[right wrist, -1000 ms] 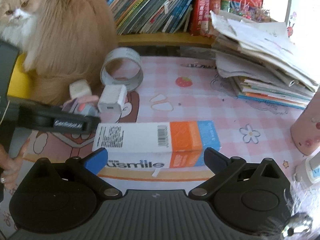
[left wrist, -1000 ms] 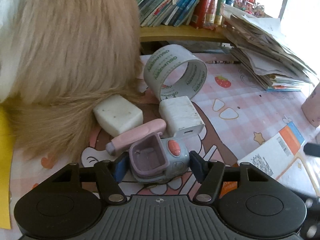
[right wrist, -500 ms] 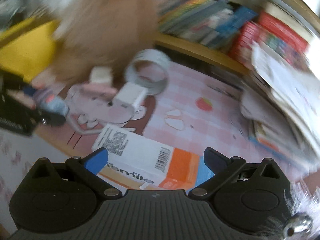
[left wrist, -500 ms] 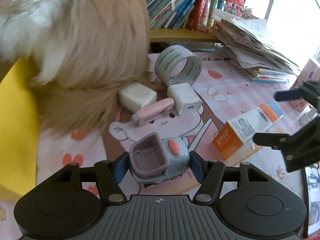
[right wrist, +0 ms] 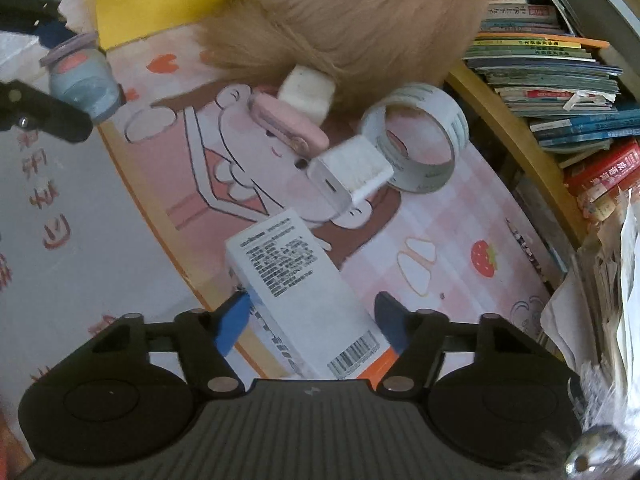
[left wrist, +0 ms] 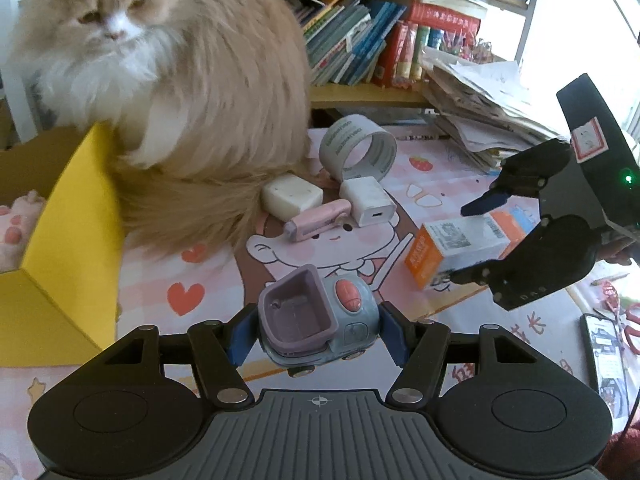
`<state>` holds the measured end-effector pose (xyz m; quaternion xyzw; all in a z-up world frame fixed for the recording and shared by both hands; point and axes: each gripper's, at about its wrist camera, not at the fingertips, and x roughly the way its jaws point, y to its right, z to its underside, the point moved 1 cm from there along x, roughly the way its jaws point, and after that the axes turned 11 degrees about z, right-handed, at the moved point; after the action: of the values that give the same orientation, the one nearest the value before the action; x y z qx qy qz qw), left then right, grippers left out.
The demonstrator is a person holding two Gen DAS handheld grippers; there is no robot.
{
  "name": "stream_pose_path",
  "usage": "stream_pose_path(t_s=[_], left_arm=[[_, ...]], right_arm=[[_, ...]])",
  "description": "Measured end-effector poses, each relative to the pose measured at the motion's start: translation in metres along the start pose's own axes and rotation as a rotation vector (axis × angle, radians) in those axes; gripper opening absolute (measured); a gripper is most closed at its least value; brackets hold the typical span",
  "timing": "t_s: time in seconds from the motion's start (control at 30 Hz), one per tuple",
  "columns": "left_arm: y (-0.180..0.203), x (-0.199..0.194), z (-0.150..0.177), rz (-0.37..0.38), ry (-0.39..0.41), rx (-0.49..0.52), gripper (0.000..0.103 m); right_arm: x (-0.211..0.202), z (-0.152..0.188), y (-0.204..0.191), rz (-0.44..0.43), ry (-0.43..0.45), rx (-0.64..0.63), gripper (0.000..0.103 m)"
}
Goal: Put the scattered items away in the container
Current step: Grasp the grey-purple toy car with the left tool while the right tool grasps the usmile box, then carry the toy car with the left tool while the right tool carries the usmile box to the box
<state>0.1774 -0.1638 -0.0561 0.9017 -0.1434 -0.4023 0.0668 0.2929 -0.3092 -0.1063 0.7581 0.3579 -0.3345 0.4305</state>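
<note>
Currently my left gripper (left wrist: 318, 336) grips the toy car (left wrist: 316, 318) clear of the worktop, the yellow box (left wrist: 60, 240) lying to its left. My right gripper (right wrist: 316, 322) has just been closing astride the carton (right wrist: 298, 292), long axis running between the jaws; contact looks partial, one pad apparently still clear.

The cat (right wrist: 352, 12) is cut off above its body by the top edge in the right wrist view; the toothpaste box (right wrist: 304, 300) is partly hidden behind the gripper body.
</note>
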Motion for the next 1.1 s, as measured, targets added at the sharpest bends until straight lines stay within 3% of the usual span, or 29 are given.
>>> stream_pose_path(t_s=[0.1,0.27,0.33,0.43,0.57,0.8,1.1], left_arm=[[-0.003,-0.009,0.005,-0.006,0.004,-0.003,0.063],[-0.007,-0.024,0.014,-0.01,0.0,-0.002,0.063],[-0.009,-0.029,0.018,-0.012,-0.003,-0.004,0.063],[-0.011,-0.035,0.023,-0.017,-0.002,-0.013,0.063],[-0.013,-0.043,0.028,-0.02,0.005,-0.018,0.063],[-0.012,-0.052,0.034,-0.021,0.009,-0.022,0.063],[-0.013,-0.068,0.041,-0.03,0.031,-0.029,0.063]], right_arm=[[-0.006,-0.004,-0.007,-0.039,0.0,0.055,0.05],[-0.013,-0.017,-0.014,-0.114,-0.02,0.191,0.045],[-0.013,-0.017,-0.019,-0.11,-0.027,0.184,0.046],[-0.013,-0.015,-0.026,-0.096,-0.047,0.141,0.055],[-0.011,-0.006,-0.032,-0.075,-0.078,0.095,0.048],[-0.016,-0.002,-0.036,-0.083,-0.079,0.12,0.039],[-0.049,-0.003,-0.046,-0.104,-0.014,0.269,0.037]])
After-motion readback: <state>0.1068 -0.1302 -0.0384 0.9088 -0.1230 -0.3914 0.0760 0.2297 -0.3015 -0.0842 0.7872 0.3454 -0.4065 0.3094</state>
